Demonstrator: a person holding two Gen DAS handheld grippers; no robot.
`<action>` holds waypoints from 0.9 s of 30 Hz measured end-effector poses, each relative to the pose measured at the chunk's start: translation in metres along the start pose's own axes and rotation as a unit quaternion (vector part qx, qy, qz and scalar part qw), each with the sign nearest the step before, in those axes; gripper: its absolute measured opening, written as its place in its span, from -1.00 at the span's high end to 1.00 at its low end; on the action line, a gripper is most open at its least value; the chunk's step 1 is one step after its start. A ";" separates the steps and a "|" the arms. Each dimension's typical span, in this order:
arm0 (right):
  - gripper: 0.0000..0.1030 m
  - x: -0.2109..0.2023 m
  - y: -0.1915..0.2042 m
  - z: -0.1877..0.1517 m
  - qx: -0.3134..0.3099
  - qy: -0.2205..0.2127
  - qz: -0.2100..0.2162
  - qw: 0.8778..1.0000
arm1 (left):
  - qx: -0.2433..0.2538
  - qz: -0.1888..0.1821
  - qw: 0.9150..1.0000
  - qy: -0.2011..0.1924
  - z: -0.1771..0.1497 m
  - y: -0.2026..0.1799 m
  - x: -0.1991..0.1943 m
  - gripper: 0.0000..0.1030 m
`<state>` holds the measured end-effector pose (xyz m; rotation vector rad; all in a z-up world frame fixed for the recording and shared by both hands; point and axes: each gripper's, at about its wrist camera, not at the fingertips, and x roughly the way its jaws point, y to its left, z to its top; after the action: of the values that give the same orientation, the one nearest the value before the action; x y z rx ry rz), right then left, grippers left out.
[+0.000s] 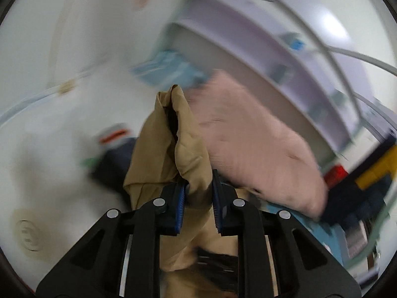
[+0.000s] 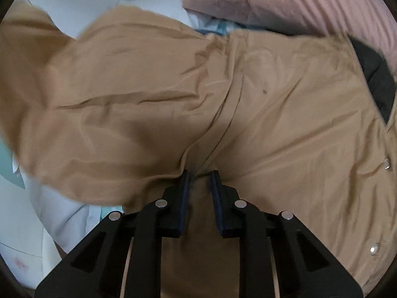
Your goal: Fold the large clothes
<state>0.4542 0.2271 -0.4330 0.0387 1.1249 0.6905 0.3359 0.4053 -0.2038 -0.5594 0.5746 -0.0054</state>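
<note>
Tongs on the left (image 1: 198,191) are clenched on a bunched fold of the tan coat (image 1: 171,149), which rises from between the blue pads (image 1: 180,207) as a narrow crumpled peak with a dark slit of lining showing near its top. Below the pads more tan cloth hangs down, with a dark patch in it. Just right of the peak lies a pink pillow (image 1: 253,146); behind it, blurred, are blue cloth (image 1: 168,68) and a lilac shelf (image 1: 250,42). Everything around is smeared by blur.

Right tongs (image 2: 200,177) are clenched on the coat (image 2: 148,99) too, pinching a seam ridge where creases fan outward. From there the coat spreads wide across the right wrist view, one broad flap lifted to the left, the body lying to the right with metal snaps (image 2: 387,166) near its edge and black lining (image 2: 377,79) showing at the far right. Pink bedding (image 2: 297,2) lies beyond it, white cloth (image 2: 62,213) below left.
</note>
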 end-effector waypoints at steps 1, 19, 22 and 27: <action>0.68 -0.006 -0.006 -0.001 0.012 -0.006 0.015 1.000 | 0.013 -0.021 1.000 0.006 -0.003 -0.022 0.004 0.64; 0.63 -0.315 -0.287 -0.172 0.212 -0.148 -0.208 0.943 | 0.102 -0.116 0.967 0.203 -0.173 -0.240 0.246 0.63; 0.63 -0.328 -0.333 -0.200 0.277 -0.151 -0.233 0.920 | 0.117 -0.088 0.961 0.235 -0.205 -0.243 0.278 0.63; 0.59 -0.347 -0.388 -0.234 0.376 -0.187 -0.224 0.879 | 0.131 -0.063 0.950 0.275 -0.242 -0.239 0.309 0.63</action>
<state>0.3617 -0.3353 -0.3976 0.5377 0.9179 -0.1991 0.5065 0.0322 -0.4107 -0.3277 1.0628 -0.3641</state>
